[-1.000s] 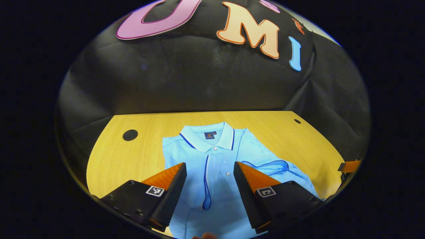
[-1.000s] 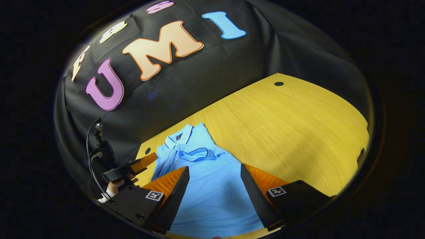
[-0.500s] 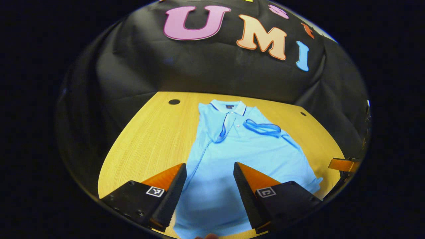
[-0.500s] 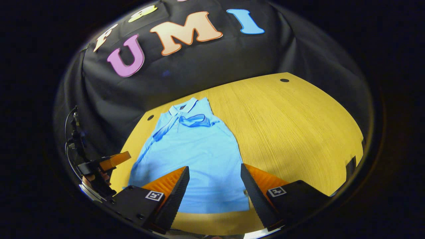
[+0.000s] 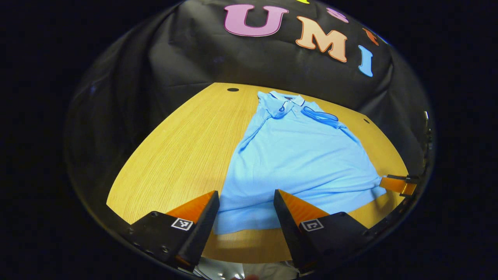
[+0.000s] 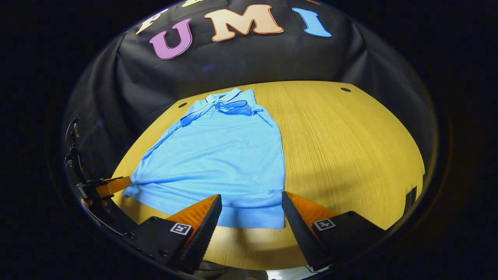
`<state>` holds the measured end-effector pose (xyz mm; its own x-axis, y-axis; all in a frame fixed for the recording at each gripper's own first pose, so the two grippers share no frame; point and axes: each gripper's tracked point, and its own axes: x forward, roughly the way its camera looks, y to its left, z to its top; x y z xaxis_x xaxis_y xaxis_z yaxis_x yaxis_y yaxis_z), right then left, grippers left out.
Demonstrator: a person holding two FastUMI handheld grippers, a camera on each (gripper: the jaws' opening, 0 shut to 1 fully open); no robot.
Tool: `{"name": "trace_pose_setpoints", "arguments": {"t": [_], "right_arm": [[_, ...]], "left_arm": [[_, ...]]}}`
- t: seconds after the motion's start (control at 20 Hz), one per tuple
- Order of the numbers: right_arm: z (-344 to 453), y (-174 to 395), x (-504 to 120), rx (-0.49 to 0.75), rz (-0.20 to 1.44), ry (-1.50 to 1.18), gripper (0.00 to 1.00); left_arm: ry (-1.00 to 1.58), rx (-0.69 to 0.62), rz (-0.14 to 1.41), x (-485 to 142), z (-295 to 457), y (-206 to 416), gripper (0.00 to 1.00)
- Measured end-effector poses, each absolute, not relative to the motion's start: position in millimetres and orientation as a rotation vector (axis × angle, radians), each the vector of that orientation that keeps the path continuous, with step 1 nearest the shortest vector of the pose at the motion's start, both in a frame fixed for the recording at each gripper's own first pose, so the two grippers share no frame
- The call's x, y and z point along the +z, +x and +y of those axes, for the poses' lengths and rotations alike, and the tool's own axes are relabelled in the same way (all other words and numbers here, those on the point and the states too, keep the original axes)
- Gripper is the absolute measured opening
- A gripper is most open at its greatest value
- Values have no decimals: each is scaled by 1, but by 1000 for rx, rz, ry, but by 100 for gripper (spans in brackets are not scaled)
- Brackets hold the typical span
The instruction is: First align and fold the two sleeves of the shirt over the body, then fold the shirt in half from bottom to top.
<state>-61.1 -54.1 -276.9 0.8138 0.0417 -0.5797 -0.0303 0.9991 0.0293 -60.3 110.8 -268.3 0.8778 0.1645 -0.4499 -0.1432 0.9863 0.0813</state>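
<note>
Shirt (image 5: 299, 155) hem between parted tongs (image 5: 246, 206) (probably untouched)

No legible text appears on the shirt (image 5: 295, 155); its collar label is too small to read. The table (image 5: 186, 147) carries no markings.

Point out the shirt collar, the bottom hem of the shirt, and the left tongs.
shirt collar (image 5: 287, 102): left gripper view, on the collar's front.
bottom hem (image 6: 249, 217): right gripper view, on the near edge.
left tongs (image 5: 246, 202): left gripper view, midway between the fingertips.
</note>
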Motion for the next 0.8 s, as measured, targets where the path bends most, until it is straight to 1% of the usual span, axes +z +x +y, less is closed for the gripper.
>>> {"name": "trace_pose_setpoints", "arguments": {"t": [0.15,0.3,0.35,0.4,0.5,0.55,0.6,0.65,0.7,0.75,0.8], "right_arm": [[-50,-55,-285,57,626,-3,97],[-43,-60,-299,78,656,-51,98],[-44,-57,-296,75,637,-64,98],[-44,-60,-299,68,646,-64,92],[-43,-60,-300,45,629,-62,93],[-45,-59,-301,26,621,-77,97],[-48,-57,-302,10,625,-110,96],[-45,-56,-304,22,633,-116,90],[-39,-57,-304,28,648,-110,80],[-37,-57,-303,37,649,-105,67],[-33,-55,-305,50,645,-81,62]], "left_arm": [[63,179,465,-271,114,-54,83],[68,190,465,-276,109,-49,85],[91,195,464,-277,109,-48,86],[111,203,471,-280,110,-47,86],[159,202,469,-282,106,-45,86],[154,200,464,-282,103,-42,85],[144,211,457,-281,102,-41,81],[140,215,452,-280,101,-39,73],[149,203,459,-281,98,-39,70],[154,188,461,-282,94,-36,63],[150,177,458,-281,90,-34,57]]}}
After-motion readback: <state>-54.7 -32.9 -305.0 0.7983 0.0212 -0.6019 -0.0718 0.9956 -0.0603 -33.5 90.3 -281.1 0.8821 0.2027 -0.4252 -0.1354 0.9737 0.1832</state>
